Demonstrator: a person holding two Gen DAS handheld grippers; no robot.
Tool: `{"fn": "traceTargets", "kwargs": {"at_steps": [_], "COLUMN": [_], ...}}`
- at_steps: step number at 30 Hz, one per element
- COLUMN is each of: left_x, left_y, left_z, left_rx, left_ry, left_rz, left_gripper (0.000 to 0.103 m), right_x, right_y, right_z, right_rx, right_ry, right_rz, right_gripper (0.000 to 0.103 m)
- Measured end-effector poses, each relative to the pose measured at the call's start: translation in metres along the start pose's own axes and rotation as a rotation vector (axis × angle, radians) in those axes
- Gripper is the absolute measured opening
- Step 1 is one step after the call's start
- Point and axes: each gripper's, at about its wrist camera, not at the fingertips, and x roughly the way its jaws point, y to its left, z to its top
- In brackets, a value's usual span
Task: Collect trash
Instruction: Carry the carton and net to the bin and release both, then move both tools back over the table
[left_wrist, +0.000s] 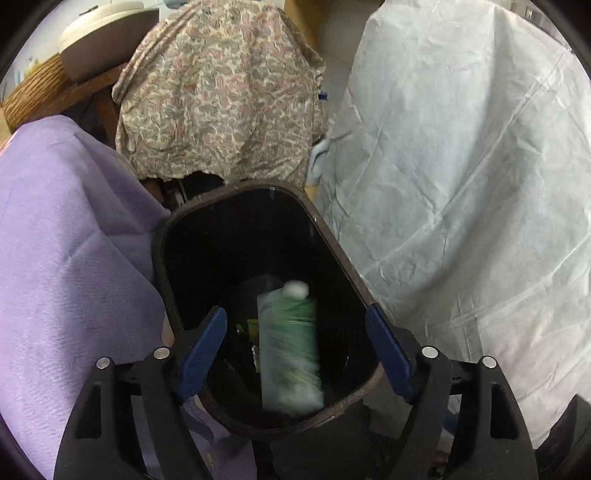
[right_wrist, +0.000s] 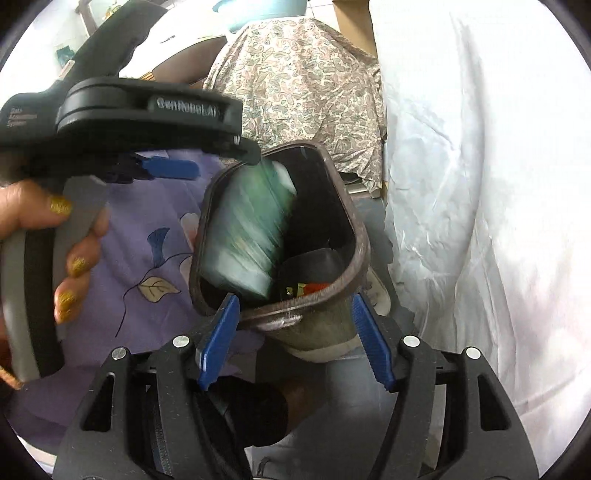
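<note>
A dark trash bin (left_wrist: 340, 236) stands open below my left gripper (left_wrist: 295, 347). A green and white carton with a white cap (left_wrist: 290, 347) is motion-blurred inside the bin mouth, free of the fingers. My left gripper is open, its blue pads on either side of the bin opening. In the right wrist view the same bin (right_wrist: 354, 229) shows the blurred carton (right_wrist: 247, 236) inside, with small wrappers (right_wrist: 306, 290) at the bottom. My right gripper (right_wrist: 295, 339) is open and empty at the bin's near rim. The left gripper's body (right_wrist: 147, 110) hovers over the bin, held by a hand.
A purple cloth (left_wrist: 66, 236) lies left of the bin, a paisley cloth (left_wrist: 221, 92) drapes behind it, and a white sheet (left_wrist: 461, 166) covers the right side. A wooden table with a round container (left_wrist: 99, 40) is at far left.
</note>
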Motion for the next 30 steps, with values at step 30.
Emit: {"fn": "traceTargets", "kwargs": {"at_steps": [30], "left_x": [-0.205], "left_y": [0.101], "left_z": [-0.087], "left_rx": [-0.041], "left_ry": [-0.355], "left_rz": [0.049], "left_gripper": [0.096], "right_x": [-0.048], "right_y": [0.117], "right_z": [0.016], "right_rx": [-0.185], "right_ry": [-0.048], "right_rz": [0.152], "right_gripper": [0.064]}}
